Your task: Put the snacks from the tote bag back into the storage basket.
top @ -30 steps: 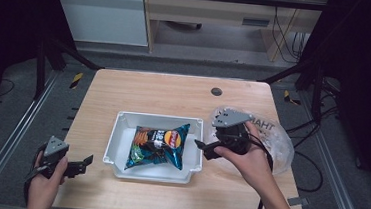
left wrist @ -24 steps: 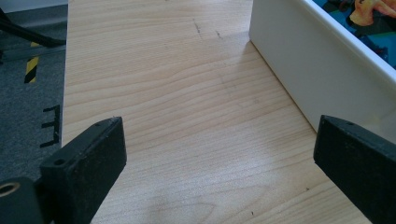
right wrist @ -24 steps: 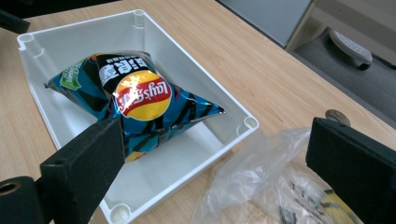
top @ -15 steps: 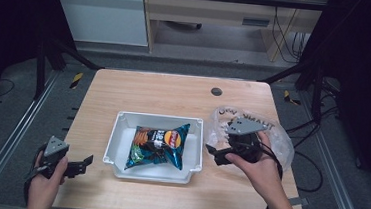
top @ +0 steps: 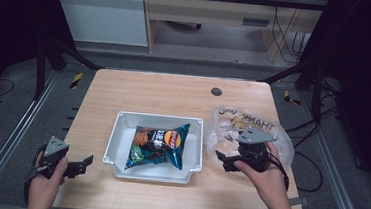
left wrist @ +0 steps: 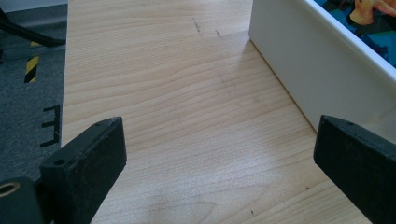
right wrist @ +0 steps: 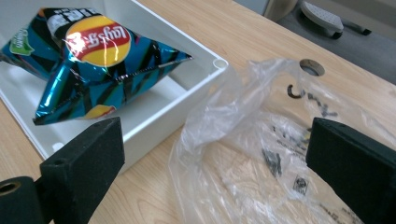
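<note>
A blue chip bag (top: 157, 145) (right wrist: 93, 58) lies in a white tray (top: 121, 129) (right wrist: 184, 95) at the middle of the table. To the tray's right lies a crumpled clear plastic bag (top: 252, 127) (right wrist: 261, 149) with black lettering. My right gripper (top: 226, 163) (right wrist: 215, 177) hovers over the plastic bag's left edge, open, with nothing between its fingers. Off the table's front left corner, my left gripper (top: 81, 165) (left wrist: 219, 163) is open and points at the tray's outer wall (left wrist: 299, 70).
A round cable hole (top: 216, 92) (right wrist: 312, 67) sits in the tabletop at the back right. Bare wood (top: 164, 95) stretches behind the tray and left of it. Dark metal frame rails (top: 15, 136) run along both sides of the table.
My right gripper has pulled back from the tray's right edge, moving right and toward the front, and is now over the plastic bag. The left gripper has stayed put.
</note>
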### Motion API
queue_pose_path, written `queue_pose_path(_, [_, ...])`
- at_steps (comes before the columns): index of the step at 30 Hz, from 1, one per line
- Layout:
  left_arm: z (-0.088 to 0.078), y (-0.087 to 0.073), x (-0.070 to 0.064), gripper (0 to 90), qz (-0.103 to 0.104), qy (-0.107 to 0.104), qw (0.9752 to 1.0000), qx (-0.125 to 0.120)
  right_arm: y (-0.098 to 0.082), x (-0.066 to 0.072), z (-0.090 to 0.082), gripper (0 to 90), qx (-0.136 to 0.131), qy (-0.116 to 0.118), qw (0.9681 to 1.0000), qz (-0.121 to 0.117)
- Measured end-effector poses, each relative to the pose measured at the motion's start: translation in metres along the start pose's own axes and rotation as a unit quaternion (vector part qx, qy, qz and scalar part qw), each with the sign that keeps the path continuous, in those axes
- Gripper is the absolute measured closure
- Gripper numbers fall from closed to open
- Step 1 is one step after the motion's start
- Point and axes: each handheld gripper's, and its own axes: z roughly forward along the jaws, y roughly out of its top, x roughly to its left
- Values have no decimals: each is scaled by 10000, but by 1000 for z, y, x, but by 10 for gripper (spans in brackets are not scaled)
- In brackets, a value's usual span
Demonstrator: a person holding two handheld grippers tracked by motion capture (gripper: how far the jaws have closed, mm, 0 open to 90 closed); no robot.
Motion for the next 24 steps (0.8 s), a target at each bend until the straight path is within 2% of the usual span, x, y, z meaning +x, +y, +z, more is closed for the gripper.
queue_pose_path(13, [0, 0, 0, 23, 16, 7, 10000, 10, -35, -5, 2, 49, 142, -94, 9992, 352])
queue_pose_path(24, [0, 0, -1, 23, 30, 4, 10000, 8, -55, -10, 4, 49, 245, -235, 9980, 530])
